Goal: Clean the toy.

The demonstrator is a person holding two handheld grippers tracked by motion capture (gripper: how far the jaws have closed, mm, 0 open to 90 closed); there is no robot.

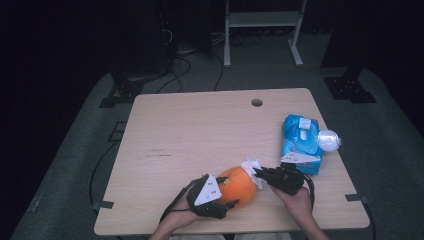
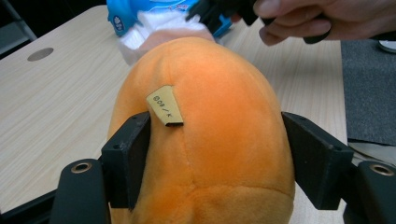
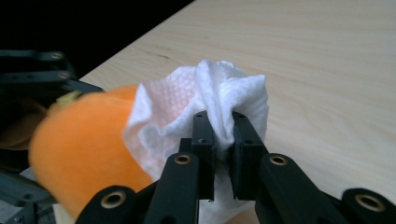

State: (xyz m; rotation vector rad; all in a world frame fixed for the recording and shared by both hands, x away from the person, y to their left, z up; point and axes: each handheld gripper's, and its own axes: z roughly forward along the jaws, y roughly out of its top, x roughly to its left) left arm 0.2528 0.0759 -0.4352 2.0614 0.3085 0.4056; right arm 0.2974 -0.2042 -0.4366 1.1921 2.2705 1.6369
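Plush: one orange, rounded soft toy (image 1: 236,186) with a seam down its middle and a small tan tag (image 2: 164,106) bearing handwritten marks; it lies near the front edge of the counter (image 1: 200,130), between the two hands.
Wipe: one crumpled white wipe (image 3: 205,100), embossed in small dots, pressed against the far end of the plush.
Left tongs: the left tongs (image 2: 217,156) are spread around the plush, one jaw against each flank, gripping it.
Right tongs: the right tongs (image 3: 223,140) are pinched tight on a fold of the wipe, which bulges out above and beside the jaws.
Hands: two; the left hand (image 1: 182,212) and the right hand (image 1: 298,200) come in from the front edge, each holding its tongs.
Count: one plush, one wipe, one pack, one ball, two tongs.
Pack: a blue wipe pack (image 1: 301,142) with a white lid lies to the right, just beyond the right tongs.
Ball: a clear, whitish ball (image 1: 328,140) touches the pack's right side at the counter edge.
Counter: pale wood, with a round hole (image 1: 257,102) near its far edge.
Around: grey carpet, cables and a white metal frame (image 1: 262,22) beyond the counter.
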